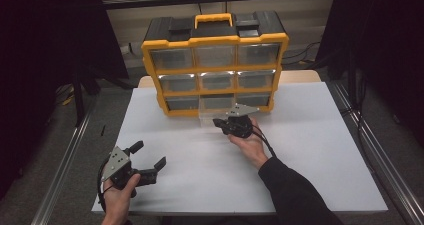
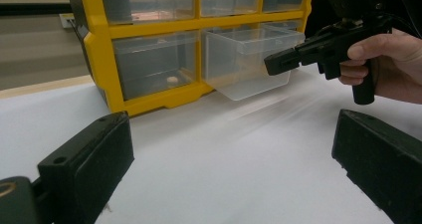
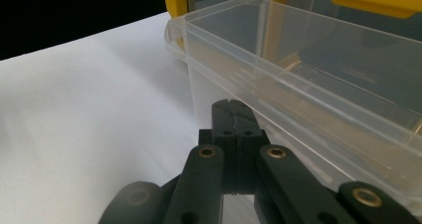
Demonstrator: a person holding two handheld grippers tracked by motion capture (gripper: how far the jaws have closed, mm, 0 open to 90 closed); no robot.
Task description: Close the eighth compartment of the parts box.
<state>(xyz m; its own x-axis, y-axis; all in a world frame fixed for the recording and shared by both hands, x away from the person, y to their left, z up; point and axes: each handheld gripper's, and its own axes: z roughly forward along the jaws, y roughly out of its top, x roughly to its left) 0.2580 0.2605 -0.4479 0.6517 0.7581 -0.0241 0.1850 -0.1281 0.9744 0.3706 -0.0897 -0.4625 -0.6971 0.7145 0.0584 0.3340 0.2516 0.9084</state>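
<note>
Lab-like recording bay, white table (image 1: 310,150), dark curtains (image 1: 45,45), metal frame rails (image 1: 65,160), floor cables (image 1: 305,52)

Glossy clear plastic drawer (image 3: 308,79), yellow plastic cabinet (image 1: 215,67), matt white tabletop (image 1: 310,150).

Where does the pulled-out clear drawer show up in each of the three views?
High view: the clear drawer juts from the bottom row's middle slot, centre of picture, just left of the right gripper.
Left gripper view: upper centre-right, the right gripper's shut jaws at its right side.
Right gripper view: upper right, above the shut jaws.
Shared landmark: the yellow organizer.
</note>
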